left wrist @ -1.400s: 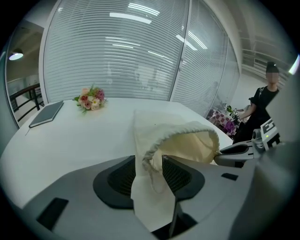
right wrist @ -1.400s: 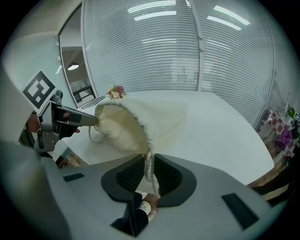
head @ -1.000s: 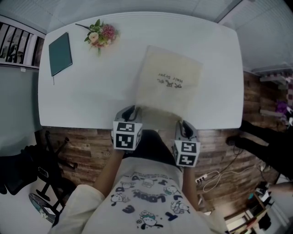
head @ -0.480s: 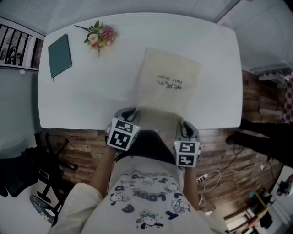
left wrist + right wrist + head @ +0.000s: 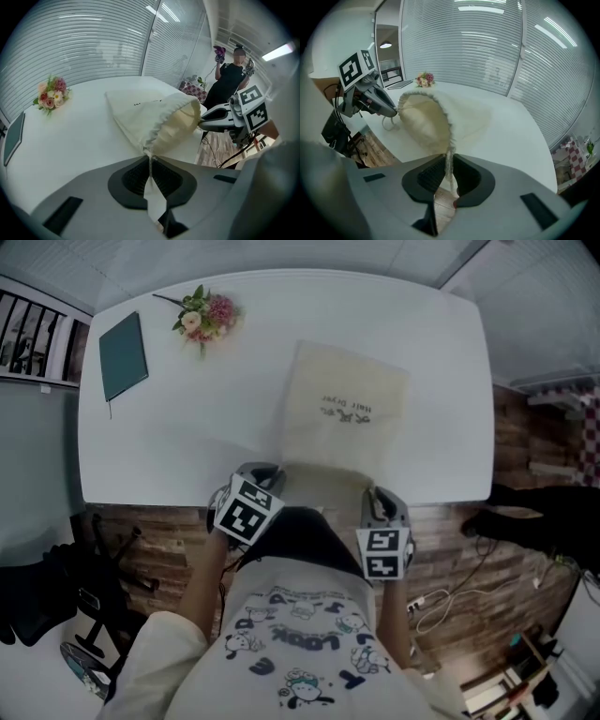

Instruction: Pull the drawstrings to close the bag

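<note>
A cream cloth bag (image 5: 342, 413) with dark print lies on the white table (image 5: 187, 427), its gathered mouth at the near edge. My left gripper (image 5: 260, 474) is at the mouth's left corner. In the left gripper view its jaws (image 5: 150, 168) have just been closing and now pinch the left drawstring (image 5: 150, 157). My right gripper (image 5: 379, 500) holds the mouth's right corner. In the right gripper view that gripper (image 5: 447, 172) is shut on the right drawstring (image 5: 449, 159). The bag's mouth (image 5: 424, 124) gapes open between the two grippers.
A teal notebook (image 5: 123, 351) and a small flower bouquet (image 5: 206, 310) lie at the table's far left. A person in black (image 5: 229, 79) stands beyond the table. A black chair (image 5: 56, 596) and cables (image 5: 441, 606) are on the wooden floor.
My left gripper has rolled, so its marker cube now sits tilted and slightly further left. The right gripper and the bag have stayed put.
</note>
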`<action>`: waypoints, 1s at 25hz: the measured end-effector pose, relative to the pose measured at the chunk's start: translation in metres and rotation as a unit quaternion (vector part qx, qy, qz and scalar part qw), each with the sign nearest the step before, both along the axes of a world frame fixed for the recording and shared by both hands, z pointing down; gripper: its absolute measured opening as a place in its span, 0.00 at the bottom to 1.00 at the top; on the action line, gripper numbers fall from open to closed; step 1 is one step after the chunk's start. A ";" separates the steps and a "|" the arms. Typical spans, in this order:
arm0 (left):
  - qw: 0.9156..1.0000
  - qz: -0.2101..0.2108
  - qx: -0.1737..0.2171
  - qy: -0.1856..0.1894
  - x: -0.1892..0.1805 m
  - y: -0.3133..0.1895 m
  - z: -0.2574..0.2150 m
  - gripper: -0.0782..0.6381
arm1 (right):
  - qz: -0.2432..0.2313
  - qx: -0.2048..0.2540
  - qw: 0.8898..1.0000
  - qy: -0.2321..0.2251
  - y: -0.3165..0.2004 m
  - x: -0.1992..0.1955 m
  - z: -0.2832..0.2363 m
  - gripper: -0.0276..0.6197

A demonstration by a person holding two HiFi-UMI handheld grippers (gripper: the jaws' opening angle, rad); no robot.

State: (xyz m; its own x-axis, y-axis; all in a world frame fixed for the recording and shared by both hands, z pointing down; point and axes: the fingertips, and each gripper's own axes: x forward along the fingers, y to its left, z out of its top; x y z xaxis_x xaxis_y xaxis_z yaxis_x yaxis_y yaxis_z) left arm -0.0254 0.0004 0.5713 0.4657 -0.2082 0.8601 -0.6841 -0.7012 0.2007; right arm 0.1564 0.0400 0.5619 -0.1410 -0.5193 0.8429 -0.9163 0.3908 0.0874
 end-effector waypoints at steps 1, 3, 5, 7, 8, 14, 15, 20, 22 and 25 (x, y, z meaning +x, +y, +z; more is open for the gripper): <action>1.000 -0.007 0.001 -0.004 -0.002 -0.001 0.001 0.19 | -0.001 0.000 1.000 0.002 0.000 0.000 0.000 0.14; 1.000 -0.025 0.002 -0.015 -0.006 -0.003 0.005 0.19 | 0.001 -0.001 1.000 0.004 0.000 0.000 0.001 0.14; 0.999 -0.044 -0.001 -0.024 -0.010 -0.003 0.009 0.19 | 0.007 -0.002 1.000 0.005 0.001 0.002 0.001 0.14; 0.998 -0.063 -0.004 -0.020 -0.011 -0.003 0.009 0.18 | 0.014 -0.004 1.000 0.009 0.002 0.004 0.002 0.14; 0.997 -0.075 -0.004 -0.016 -0.013 -0.004 0.009 0.18 | 0.017 -0.005 1.000 0.011 0.002 0.006 0.003 0.14; 0.992 -0.105 0.026 -0.071 -0.036 -0.009 0.011 0.18 | 0.010 -0.010 0.997 0.074 0.007 0.022 0.002 0.10; 0.991 -0.102 0.032 -0.083 -0.039 -0.010 0.012 0.18 | 0.000 -0.009 0.996 0.092 0.008 0.025 0.001 0.10; 0.991 -0.100 0.035 -0.079 -0.039 -0.012 0.008 0.18 | 0.016 -0.021 0.998 0.060 0.007 0.025 0.001 0.08; 0.990 -0.102 0.039 -0.084 -0.040 -0.013 0.007 0.18 | 0.040 -0.027 0.998 0.051 0.006 0.030 0.002 0.08; 0.989 -0.114 0.039 -0.088 -0.043 -0.014 0.008 0.18 | 0.090 -0.028 0.994 0.059 0.003 0.045 0.005 0.08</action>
State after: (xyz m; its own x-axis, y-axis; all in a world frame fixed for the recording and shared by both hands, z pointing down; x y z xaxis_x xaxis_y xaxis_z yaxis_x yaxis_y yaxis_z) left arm -0.0684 -0.0137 0.5790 0.2438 -0.3585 0.9011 -0.8453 -0.5340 0.0162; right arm 0.2011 0.0431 0.5670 0.0521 -0.4793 0.8761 -0.9563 0.2287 0.1820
